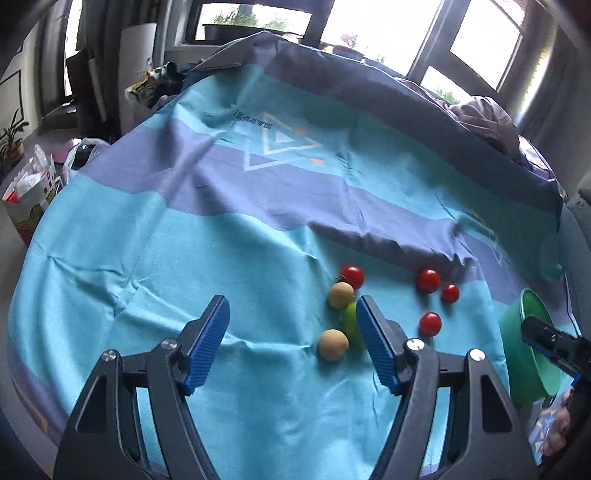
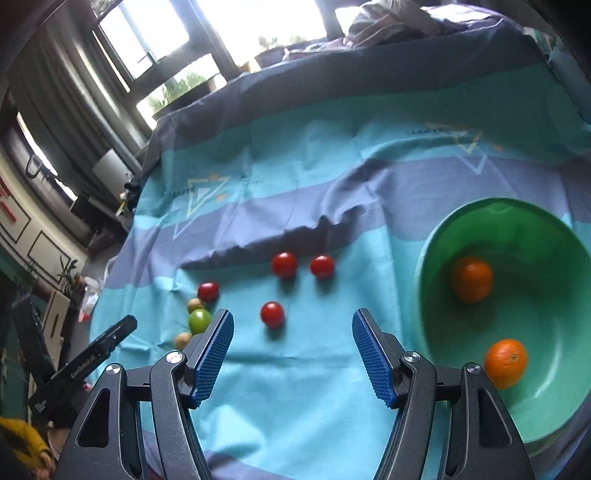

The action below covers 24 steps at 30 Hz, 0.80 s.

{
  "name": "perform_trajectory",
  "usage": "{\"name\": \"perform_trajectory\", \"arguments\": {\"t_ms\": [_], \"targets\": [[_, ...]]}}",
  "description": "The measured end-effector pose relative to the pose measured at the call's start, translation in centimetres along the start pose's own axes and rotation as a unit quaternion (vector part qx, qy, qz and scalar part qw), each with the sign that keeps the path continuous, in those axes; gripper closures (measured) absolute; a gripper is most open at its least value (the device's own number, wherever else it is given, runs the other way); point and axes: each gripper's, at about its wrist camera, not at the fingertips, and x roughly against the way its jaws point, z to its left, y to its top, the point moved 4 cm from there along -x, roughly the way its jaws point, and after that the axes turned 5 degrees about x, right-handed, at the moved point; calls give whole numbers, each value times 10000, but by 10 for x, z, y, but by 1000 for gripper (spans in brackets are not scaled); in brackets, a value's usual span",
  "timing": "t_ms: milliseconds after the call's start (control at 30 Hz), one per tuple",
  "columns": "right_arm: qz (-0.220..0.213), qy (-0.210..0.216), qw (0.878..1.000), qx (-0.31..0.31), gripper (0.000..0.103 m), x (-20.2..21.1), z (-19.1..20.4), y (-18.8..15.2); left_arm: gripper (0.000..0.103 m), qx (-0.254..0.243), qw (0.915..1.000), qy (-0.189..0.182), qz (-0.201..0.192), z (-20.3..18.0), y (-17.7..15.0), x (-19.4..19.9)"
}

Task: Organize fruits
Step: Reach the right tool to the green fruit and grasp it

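Note:
On a turquoise and purple striped cloth [image 1: 221,266] lie several red cherry tomatoes [image 1: 428,280] [image 2: 283,264], two tan round fruits [image 1: 333,344] [image 2: 183,339] and a green fruit [image 1: 349,320] [image 2: 200,320]. A green bowl [image 2: 436,258] [image 1: 517,332] at the right holds two oranges [image 2: 472,278]. My left gripper [image 1: 291,314] is open above the cloth, its right finger just in front of the green fruit. My right gripper [image 2: 291,325] is open and empty, left of the bowl, with one tomato [image 2: 272,314] just beyond its fingers.
Crumpled bedding [image 1: 487,118] lies at the cloth's far edge under bright windows [image 1: 373,22]. Bags and boxes [image 1: 33,188] sit on the floor at the left. The other gripper's black body [image 2: 92,354] shows at the right wrist view's lower left.

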Motion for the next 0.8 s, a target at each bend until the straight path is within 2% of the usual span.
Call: {"name": "perform_trajectory", "arguments": {"t_ms": [100,233,333,500,567,600,733,800], "targets": [[415,169,9989,137,35,-32,32,1,33,92,9993,-309,214,3,1,-4],[912,391,9937,518,42,-76,79,1,34,187,9994,-277,118,6,4,0],[1186,371,9895,744,47,-105,102,-3,34,221,9989,-397,119,10,6,3],[1593,478,9830,774,51,-138,114,-11,35,241,9992,-290,92,15,8,4],[1700,356,9812,844,65,-145,116,-13,35,256,9991,-320,92,16,8,5],[1717,292,9808,873,67,-147,116,-13,35,268,9990,-342,100,15,7,5],[1647,365,9830,726,67,-137,104,-15,35,133,9989,-433,144,7,4,5],[1638,532,9827,683,67,-125,97,-17,34,58,9986,-486,203,2,2,3]]}}
